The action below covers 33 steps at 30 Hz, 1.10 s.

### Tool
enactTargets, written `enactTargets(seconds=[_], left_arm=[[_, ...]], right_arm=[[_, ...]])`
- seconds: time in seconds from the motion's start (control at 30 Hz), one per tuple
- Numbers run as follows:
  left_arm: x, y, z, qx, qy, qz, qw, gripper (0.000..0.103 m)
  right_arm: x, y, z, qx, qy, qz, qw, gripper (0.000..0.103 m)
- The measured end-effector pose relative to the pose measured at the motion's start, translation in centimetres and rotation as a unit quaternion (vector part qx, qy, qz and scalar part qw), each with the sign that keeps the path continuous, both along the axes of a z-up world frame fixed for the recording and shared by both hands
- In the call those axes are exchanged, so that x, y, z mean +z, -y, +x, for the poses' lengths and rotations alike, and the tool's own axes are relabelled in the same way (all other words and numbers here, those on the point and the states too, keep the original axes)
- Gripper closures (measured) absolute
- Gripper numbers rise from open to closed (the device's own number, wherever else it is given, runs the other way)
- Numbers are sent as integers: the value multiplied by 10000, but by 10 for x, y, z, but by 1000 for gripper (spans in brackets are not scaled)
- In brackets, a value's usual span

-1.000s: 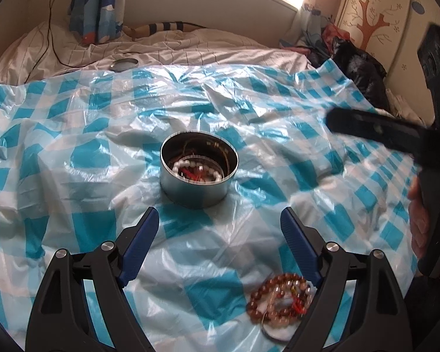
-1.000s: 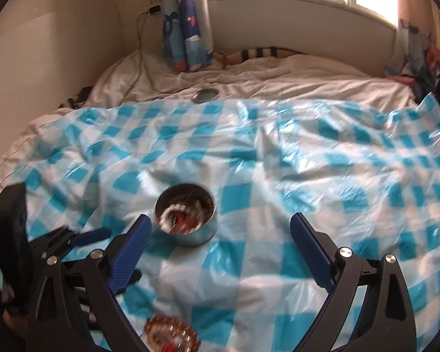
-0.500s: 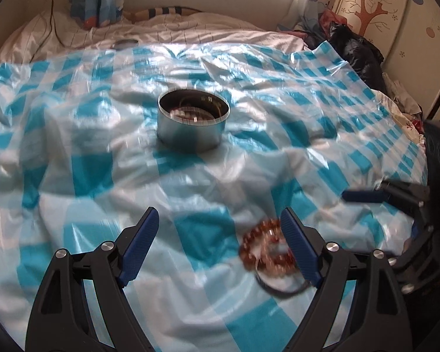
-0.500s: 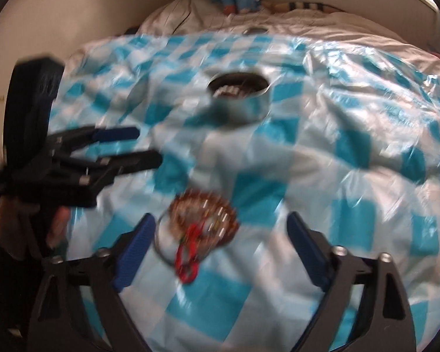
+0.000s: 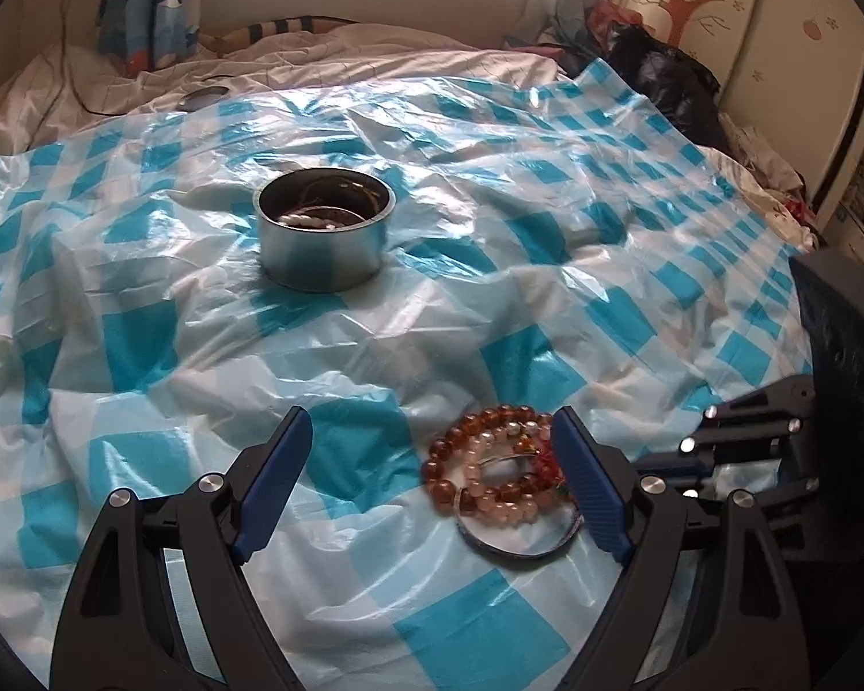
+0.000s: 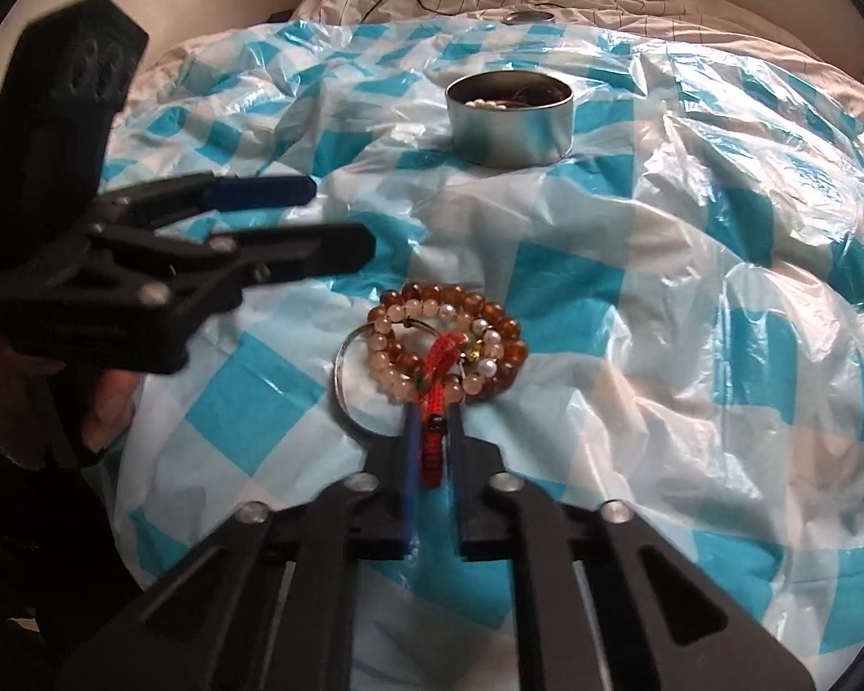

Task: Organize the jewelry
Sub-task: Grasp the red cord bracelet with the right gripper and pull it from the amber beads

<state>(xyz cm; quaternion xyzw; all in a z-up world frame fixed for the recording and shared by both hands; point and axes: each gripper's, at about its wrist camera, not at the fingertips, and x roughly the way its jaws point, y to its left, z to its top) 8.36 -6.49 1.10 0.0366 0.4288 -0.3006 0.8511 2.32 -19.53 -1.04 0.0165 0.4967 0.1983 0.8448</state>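
Right gripper (image 6: 432,432), jaws just closed, pinches red woven cord (image 6: 436,403) of amber beaded bracelets (image 6: 449,340); left gripper (image 5: 432,449) wide open, empty.

Black tool (image 6: 430,420) frames; blue finger pads (image 5: 590,489); silver screws.

We cannot make out most of what lies in the metal tin (image 5: 322,253): its wall hides all but a few pale beads. From the left wrist view, the left hand-held gripper (image 5: 432,455) covers the right side of the pile of bracelets (image 5: 489,472), and the right hand-held gripper (image 5: 737,455) is partly hidden behind it. In the right wrist view, the red cord (image 6: 435,437) runs down between closed jaws, its lower end hidden.
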Motion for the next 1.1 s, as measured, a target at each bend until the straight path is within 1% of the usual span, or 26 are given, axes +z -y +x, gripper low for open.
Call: enactTargets(seconds=[0.07,0.17,0.2,0.27,0.3,0.4,0.47,0.6,0.67,0.7,0.73,0.77,0.8,0.83,0.87,0.93,0.97,1.03,1.1], left_arm=[[-3,9,-4,-195,25,84,9998,22],[-10,26,-12,-436,182,366,9982,22],[-11,29,-14,-474,192,417,9978,22],[-14,33,-14,-510,208,481,9973,22],[-15,33,-14,-506,212,484,9973,22],[-17,33,-11,-454,149,391,9981,22],[-19,34,-10,-457,119,341,9983,22],[-18,39,-13,-506,250,301,9980,23],[-18,41,-13,-544,281,331,9976,32],[-20,41,-13,-557,237,334,9976,42],[-21,41,-12,-563,182,347,9976,55],[-25,42,-10,-577,86,372,9976,63],[-27,42,-9,-583,31,404,9975,77],[-29,42,-8,-586,2,447,9973,81],[-30,43,-9,-596,18,498,9970,82],[-31,42,-8,-575,40,597,9966,93],[-32,41,-7,-540,36,655,9964,96],[-30,36,-4,-489,-16,593,9970,103],[-28,33,-3,-479,-29,570,9972,103]], right_arm=[[4,13,1,-200,39,41,9998,95],[8,30,2,-452,32,84,9989,95],[9,34,3,-477,23,125,9988,95],[10,38,3,-382,-42,400,9985,94],[11,38,3,-373,-17,483,9981,94],[14,39,1,-487,96,264,9984,94],[14,45,3,-632,75,228,9977,94],[12,53,6,-799,51,199,9966,94],[11,53,7,-816,20,201,9965,94],[10,53,8,-812,2,197,9965,94],[9,53,8,-813,-7,197,9965,94],[8,53,8,-818,-21,206,9964,94],[7,53,9,-823,-34,216,9964,94],[6,53,9,-834,-44,213,9963,94],[6,53,9,-842,-47,216,9962,94],[6,54,10,-864,-60,236,9960,94],[6,54,10,-876,-62,239,9959,94],[6,54,10,-877,-57,258,9958,94],[7,53,10,-859,-63,272,9959,94]])
